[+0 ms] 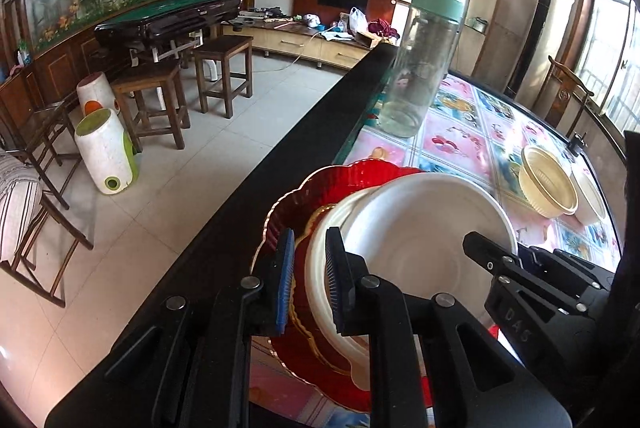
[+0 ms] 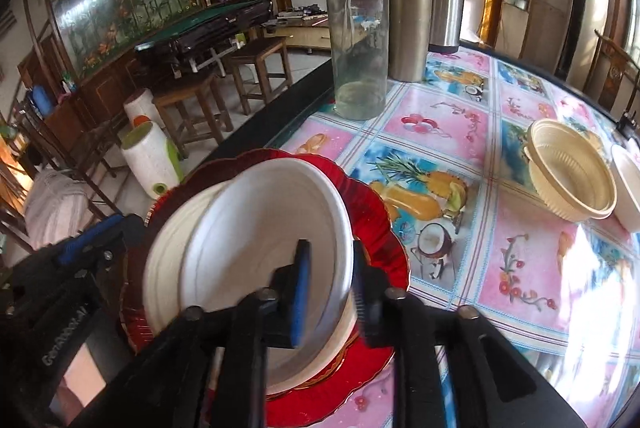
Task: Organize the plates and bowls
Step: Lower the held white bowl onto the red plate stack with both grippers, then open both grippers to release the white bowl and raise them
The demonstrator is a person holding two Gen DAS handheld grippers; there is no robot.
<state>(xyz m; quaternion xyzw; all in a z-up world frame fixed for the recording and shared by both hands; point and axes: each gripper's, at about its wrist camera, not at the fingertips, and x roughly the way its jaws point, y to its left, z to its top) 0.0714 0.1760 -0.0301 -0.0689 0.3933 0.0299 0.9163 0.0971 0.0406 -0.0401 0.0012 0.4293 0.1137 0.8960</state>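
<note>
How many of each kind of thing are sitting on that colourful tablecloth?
Red plates: 1
White bowls on the plate: 2
Cream bowls: 2, nested
White bowl at the right edge: 1
Clear bottle with green lid: 1
Steel flasks: 2
Total: 9

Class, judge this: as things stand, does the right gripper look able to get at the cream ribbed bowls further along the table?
Probably not yet: the right gripper straddles the white bowl's rim. The tablecloth toward the cream ribbed bowls looks bare.
</note>
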